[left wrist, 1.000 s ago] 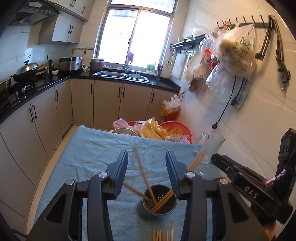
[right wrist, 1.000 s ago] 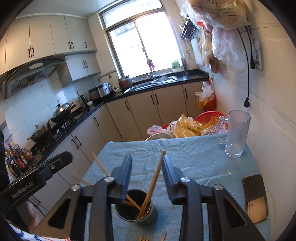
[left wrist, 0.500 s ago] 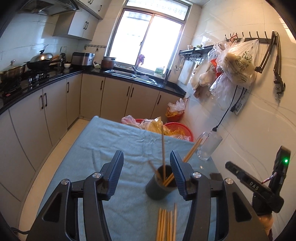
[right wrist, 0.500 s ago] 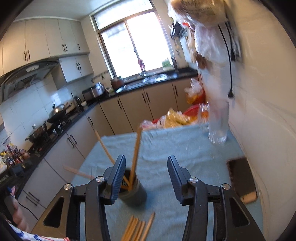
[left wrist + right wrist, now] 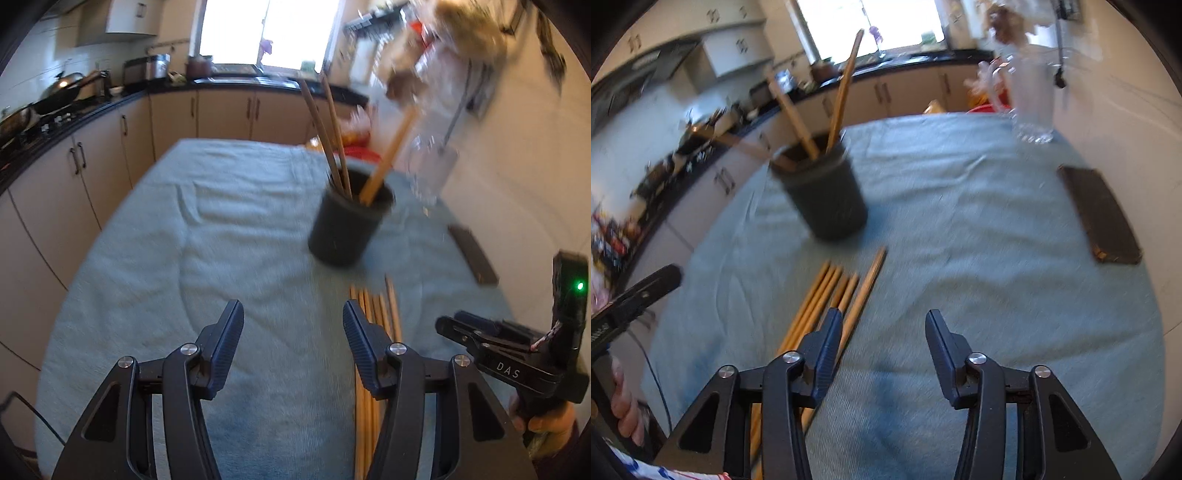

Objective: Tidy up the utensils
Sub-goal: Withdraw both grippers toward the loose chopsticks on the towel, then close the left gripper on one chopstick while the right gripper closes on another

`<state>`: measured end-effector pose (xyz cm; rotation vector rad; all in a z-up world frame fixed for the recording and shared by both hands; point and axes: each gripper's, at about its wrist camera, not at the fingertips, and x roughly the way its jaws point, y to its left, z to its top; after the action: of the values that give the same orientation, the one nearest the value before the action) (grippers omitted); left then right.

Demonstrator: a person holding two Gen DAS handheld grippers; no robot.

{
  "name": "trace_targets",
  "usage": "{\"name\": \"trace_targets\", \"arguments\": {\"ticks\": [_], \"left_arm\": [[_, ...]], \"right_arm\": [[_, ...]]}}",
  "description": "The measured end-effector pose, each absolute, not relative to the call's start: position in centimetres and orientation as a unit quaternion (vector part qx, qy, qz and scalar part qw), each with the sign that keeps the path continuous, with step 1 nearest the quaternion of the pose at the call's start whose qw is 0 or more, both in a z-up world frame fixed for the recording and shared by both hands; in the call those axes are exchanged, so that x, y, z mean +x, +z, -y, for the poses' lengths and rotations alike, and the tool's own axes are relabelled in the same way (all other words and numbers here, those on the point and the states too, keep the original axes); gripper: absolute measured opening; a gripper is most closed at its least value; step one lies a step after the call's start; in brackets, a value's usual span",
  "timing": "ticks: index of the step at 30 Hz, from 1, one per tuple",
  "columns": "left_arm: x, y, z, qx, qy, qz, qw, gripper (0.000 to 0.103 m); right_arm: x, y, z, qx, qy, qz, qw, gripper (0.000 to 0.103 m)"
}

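Both grippers have come down from over the holder to just above the tabletop point(image 5: 155, 258), and neither carries anything now. A second ago each had a chopstick standing between its fingers over the dark cup point(image 5: 349, 221); those sticks now stand in the cup with the others, so that pair looks delivered and the next pick-up is starting.

The left gripper point(image 5: 293, 334) is empty and its jaws are spreading, with only blue cloth between them. The right gripper point(image 5: 882, 343) is also empty; its jaws are narrowing on nothing yet. The loose chopsticks point(image 5: 831, 299) lie side by side on the cloth in front of the cup, just off the right gripper's left finger and beside the left gripper's right finger. My guess is that several sticks remain to be moved, so the job is partway through.

Much is hard to read. Both views are smeared by motion, so counting the sticks in the cup or on the cloth is unsafe. The near ends of the loose sticks run under the gripper bodies. A glass mug point(image 5: 1032, 99) by the wall is blurred, and a flat dark object point(image 5: 1099, 214) near the wall cannot be identified.
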<state>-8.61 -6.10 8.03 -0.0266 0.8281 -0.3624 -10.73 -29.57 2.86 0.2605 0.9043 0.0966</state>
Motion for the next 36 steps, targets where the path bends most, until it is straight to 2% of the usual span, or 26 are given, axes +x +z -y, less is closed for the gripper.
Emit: {"name": "trace_targets", "arguments": {"ticks": [4, 8, 14, 21, 36], "left_arm": [[-8.5, 6.0, 7.6, 0.008, -0.198, -0.423, 0.884, 0.05], [-8.3, 4.4, 9.3, 0.038, -0.217, -0.445, 0.868, 0.038], [-8.3, 2.2, 11.5, 0.06, -0.238, -0.467, 0.849, 0.035], [-7.9, 1.2, 13.1, 0.113, -0.222, -0.463, 0.851, 0.015], [-5.2, 2.5, 8.2, 0.055, -0.192, -0.518, 0.832, 0.015]], "right_arm": [[-10.7, 1.5, 28.0, 0.111, 0.065, -0.45, 0.884, 0.04], [-10.2, 0.6, 26.8, 0.095, 0.071, -0.455, 0.883, 0.04], [-9.3, -0.1, 25.7, 0.063, 0.07, -0.456, 0.885, 0.039], [-9.7, -0.4, 27.8, 0.027, 0.015, -0.47, 0.882, 0.036], [-9.9, -0.2, 34.0, 0.095, -0.009, -0.501, 0.86, 0.036]]}}
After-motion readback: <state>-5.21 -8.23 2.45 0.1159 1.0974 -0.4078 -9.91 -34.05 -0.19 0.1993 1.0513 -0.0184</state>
